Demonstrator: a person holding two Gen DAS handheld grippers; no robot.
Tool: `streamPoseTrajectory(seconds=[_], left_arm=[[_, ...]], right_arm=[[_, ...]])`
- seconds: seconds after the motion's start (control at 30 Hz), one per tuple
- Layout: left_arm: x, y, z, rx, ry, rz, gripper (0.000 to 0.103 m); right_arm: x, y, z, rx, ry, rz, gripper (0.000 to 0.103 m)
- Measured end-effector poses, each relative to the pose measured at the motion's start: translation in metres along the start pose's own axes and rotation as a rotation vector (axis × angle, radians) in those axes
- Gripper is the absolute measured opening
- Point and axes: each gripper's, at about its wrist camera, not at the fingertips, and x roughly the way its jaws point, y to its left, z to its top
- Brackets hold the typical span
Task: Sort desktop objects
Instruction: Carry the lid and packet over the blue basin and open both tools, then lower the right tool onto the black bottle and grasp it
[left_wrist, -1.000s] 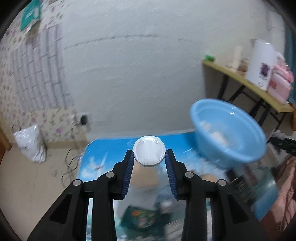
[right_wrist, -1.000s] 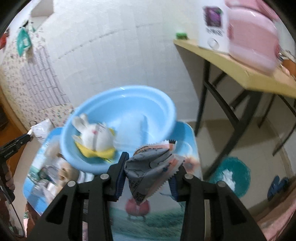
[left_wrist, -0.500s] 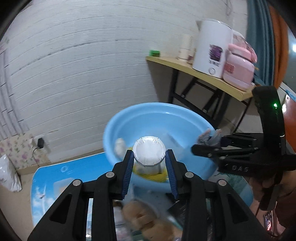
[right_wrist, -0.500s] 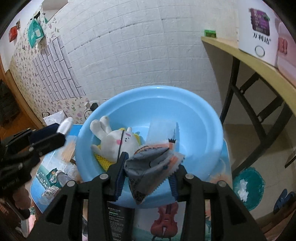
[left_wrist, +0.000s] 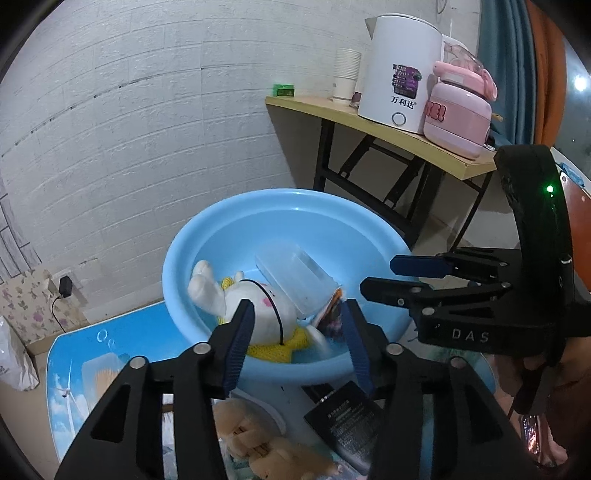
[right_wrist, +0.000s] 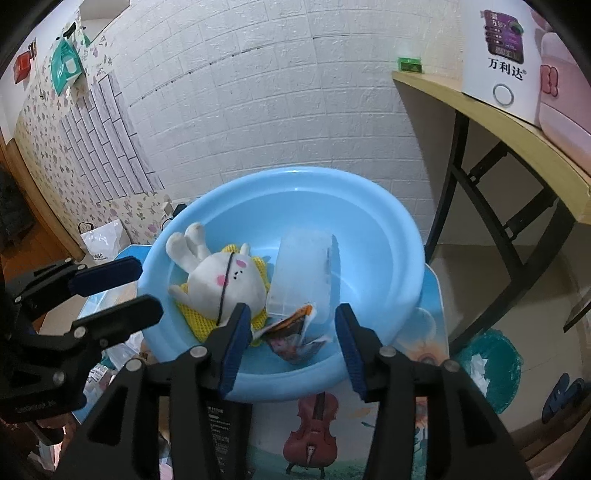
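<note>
Basin (right_wrist: 388, 236) on the printed table (right_wrist: 430, 321), both grippers over its near rim.

Largest inside the blue basin is a white plush rabbit (right_wrist: 225, 277), lying on a yellow cloth (right_wrist: 192, 317) at the left; a clear plastic box (right_wrist: 303, 269) leans just right of it, and a crumpled snack wrapper (right_wrist: 291, 336) lies at the box's near end, touching it. Left gripper (left_wrist: 297, 338) and right gripper (right_wrist: 290, 341) both hang spread above the rim, jaws opening, pads pressing on nothing; the wrapper shows in the basin below the right one's gap. Near the left gripper on the table lie a black box (left_wrist: 347, 421) and a tan plush (left_wrist: 258, 443).
</note>
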Motion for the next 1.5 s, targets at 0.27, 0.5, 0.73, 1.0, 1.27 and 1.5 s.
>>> streamPoseTrajectory(seconds=[0.27,0.5,0.73,1.0,1.27,1.5], left_arm=[[-0.022,0.018,-0.016,-0.049,-0.005,0.078,0.085],[-0.044,0.043,-0.041,-0.106,-0.017,0.160,0.096],[-0.061,0.079,-0.076,-0.207,-0.027,0.186,0.096],[-0.072,0.126,-0.122,-0.384,0.023,0.243,0.096],[-0.082,0.142,-0.154,-0.430,0.057,0.246,0.096],[-0.081,0.132,-0.167,-0.454,0.094,0.151,0.096]], right_arm=[[-0.014,0.003,-0.009,-0.007,-0.006,0.018,0.047],[-0.026,0.015,-0.022,-0.032,-0.007,0.021,0.048],[-0.024,0.029,-0.045,-0.048,0.021,0.062,0.049],[-0.015,0.042,-0.076,-0.039,0.086,0.036,0.066],[-0.006,0.054,-0.087,-0.032,0.129,0.037,0.085],[0.006,0.068,-0.098,-0.061,0.178,0.027,0.094]])
